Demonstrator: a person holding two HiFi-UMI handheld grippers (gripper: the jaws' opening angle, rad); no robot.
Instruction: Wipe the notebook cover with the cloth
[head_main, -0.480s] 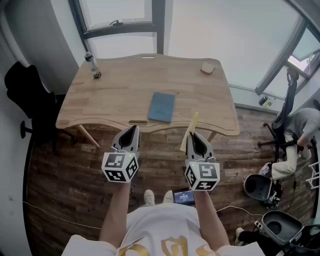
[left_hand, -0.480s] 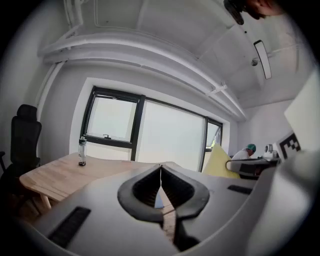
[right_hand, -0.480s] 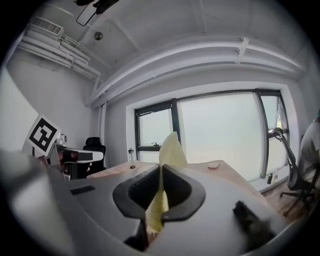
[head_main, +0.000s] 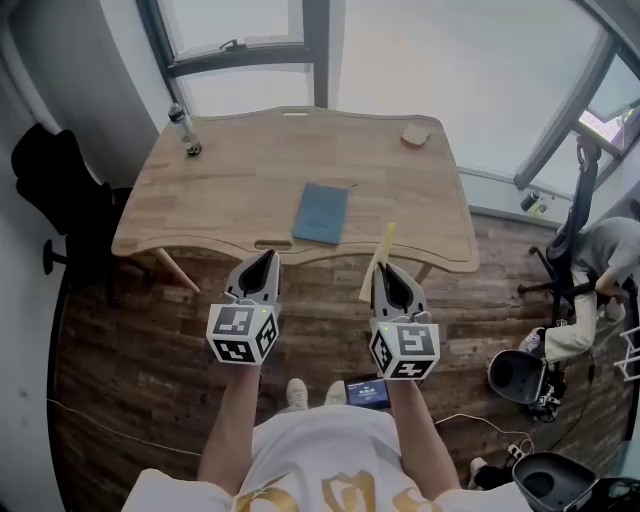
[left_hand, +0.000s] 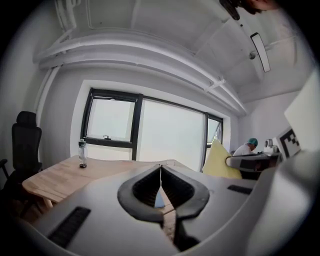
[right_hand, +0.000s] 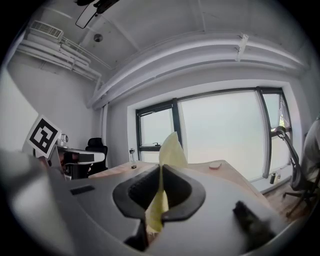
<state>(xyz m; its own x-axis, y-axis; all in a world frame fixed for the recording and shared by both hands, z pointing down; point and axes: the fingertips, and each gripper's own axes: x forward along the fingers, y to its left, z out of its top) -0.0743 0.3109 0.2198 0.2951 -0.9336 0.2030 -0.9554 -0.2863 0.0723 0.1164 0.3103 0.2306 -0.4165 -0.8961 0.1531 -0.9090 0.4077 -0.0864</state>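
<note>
A blue notebook (head_main: 322, 213) lies flat near the front middle of the wooden table (head_main: 230, 190). My right gripper (head_main: 381, 266) is shut on a yellow cloth (head_main: 378, 261), held in front of the table's front edge, below and right of the notebook. In the right gripper view the yellow cloth (right_hand: 167, 160) sticks up between the closed jaws. My left gripper (head_main: 266, 256) is shut and holds nothing, short of the table's front edge. In the left gripper view a sliver of the blue notebook (left_hand: 158, 198) shows behind the left gripper (left_hand: 160, 167), and the yellow cloth (left_hand: 218, 162) stands at the right.
A clear bottle (head_main: 184, 131) stands at the table's far left. A small round tan object (head_main: 415, 135) lies at the far right. A black chair (head_main: 62, 205) is left of the table. A seated person (head_main: 598, 270) and bins (head_main: 516, 373) are at the right. A phone (head_main: 368, 393) lies by my feet.
Both grippers have stayed almost still; the view has shifted very slightly. The yellow cloth stays gripped in the right gripper.
</note>
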